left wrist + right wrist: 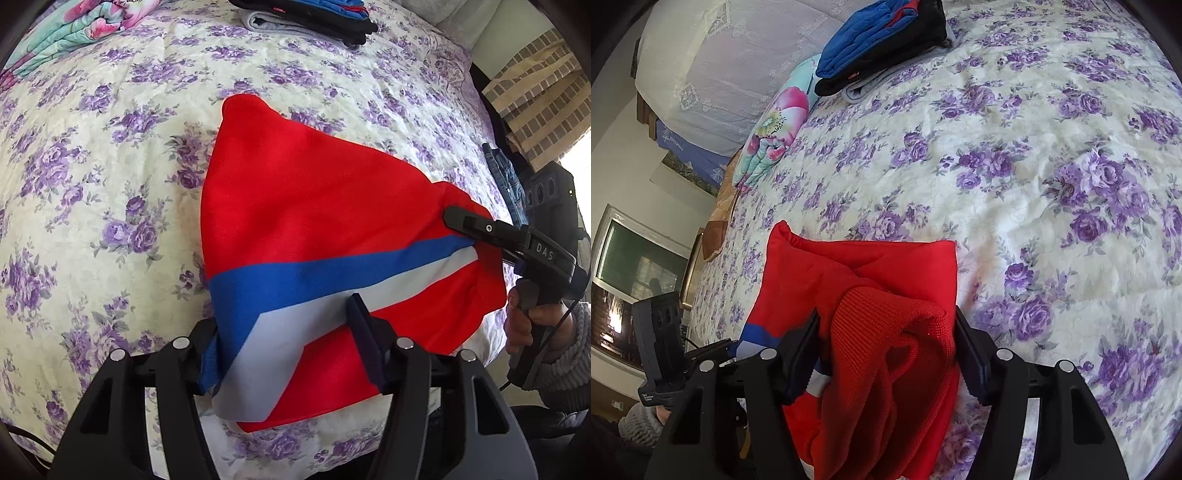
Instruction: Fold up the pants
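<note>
The red pants (314, 206) with a blue and white stripe lie folded on the flowered bed. My left gripper (284, 325) is shut on their striped near edge; cloth hides its left finger. My right gripper (461, 225) shows at the right, shut on the far right corner of the pants. In the right wrist view the right gripper (886, 332) holds the bunched ribbed waistband of the pants (886, 354) between its fingers. The left gripper (713, 349) shows at the lower left, clamped on the striped edge.
The bedspread (110, 184) has purple flowers. A stack of folded clothes (314, 18) sits at the far side, also in the right wrist view (882, 40). A folded floral quilt (74, 26) lies at the far left. Denim (506, 177) hangs at the bed's right edge.
</note>
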